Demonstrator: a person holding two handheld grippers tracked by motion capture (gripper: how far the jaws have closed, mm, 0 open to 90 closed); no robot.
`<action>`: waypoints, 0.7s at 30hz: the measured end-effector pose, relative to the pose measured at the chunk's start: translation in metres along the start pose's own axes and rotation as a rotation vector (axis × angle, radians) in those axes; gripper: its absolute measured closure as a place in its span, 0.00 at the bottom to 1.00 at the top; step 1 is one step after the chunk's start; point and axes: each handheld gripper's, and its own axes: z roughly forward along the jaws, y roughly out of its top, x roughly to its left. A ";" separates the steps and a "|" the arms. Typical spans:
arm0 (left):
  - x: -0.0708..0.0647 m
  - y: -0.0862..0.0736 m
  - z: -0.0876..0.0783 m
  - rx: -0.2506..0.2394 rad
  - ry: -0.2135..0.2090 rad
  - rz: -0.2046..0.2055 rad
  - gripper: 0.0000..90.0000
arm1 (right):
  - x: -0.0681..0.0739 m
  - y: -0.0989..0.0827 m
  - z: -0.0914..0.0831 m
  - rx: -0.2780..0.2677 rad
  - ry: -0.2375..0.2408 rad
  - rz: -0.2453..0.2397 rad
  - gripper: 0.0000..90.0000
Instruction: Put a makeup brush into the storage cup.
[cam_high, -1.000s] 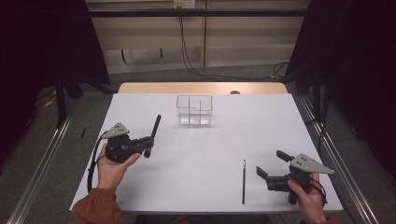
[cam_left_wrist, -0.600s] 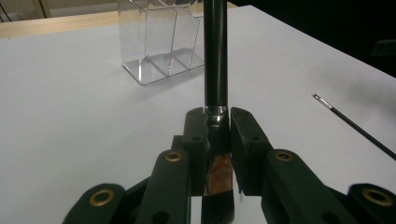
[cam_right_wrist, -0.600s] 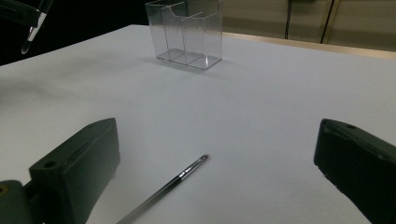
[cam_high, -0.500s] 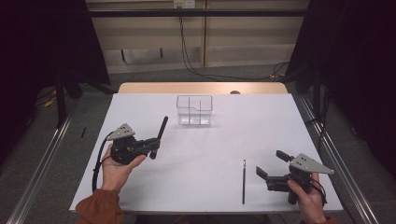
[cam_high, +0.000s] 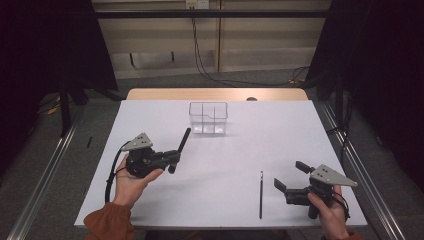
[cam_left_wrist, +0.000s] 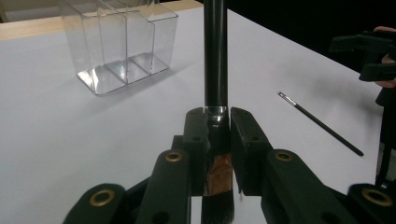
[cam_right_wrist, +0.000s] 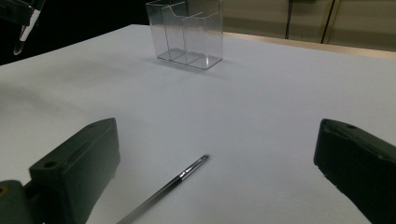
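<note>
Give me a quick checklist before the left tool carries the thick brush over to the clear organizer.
1. Grip: left tool is shut on the thick brush, clamped by its jaws near the ferrule. Ok.
2. Brush attitude: handle points up and away toward the organizer, bristles at the tool end. Ok.
3. Clear organizer: upright on the white table, compartments look empty. Ok.
4. Path between brush and organizer: bare table. Ok.
5. Thin brush: lies flat near the right tool, well off the path. Ok.
6. Right tool: open, holding nothing. Ok.
</note>
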 end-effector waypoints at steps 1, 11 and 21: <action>-0.001 0.001 0.001 0.002 -0.007 0.006 0.86 | 0.000 0.000 0.000 0.000 0.000 0.000 0.00; -0.012 0.006 0.008 0.016 -0.048 0.027 0.86 | 0.000 0.000 0.000 0.000 0.000 -0.001 0.00; -0.019 0.010 0.014 0.033 -0.086 0.047 0.86 | 0.000 0.000 0.000 0.000 0.003 0.001 0.00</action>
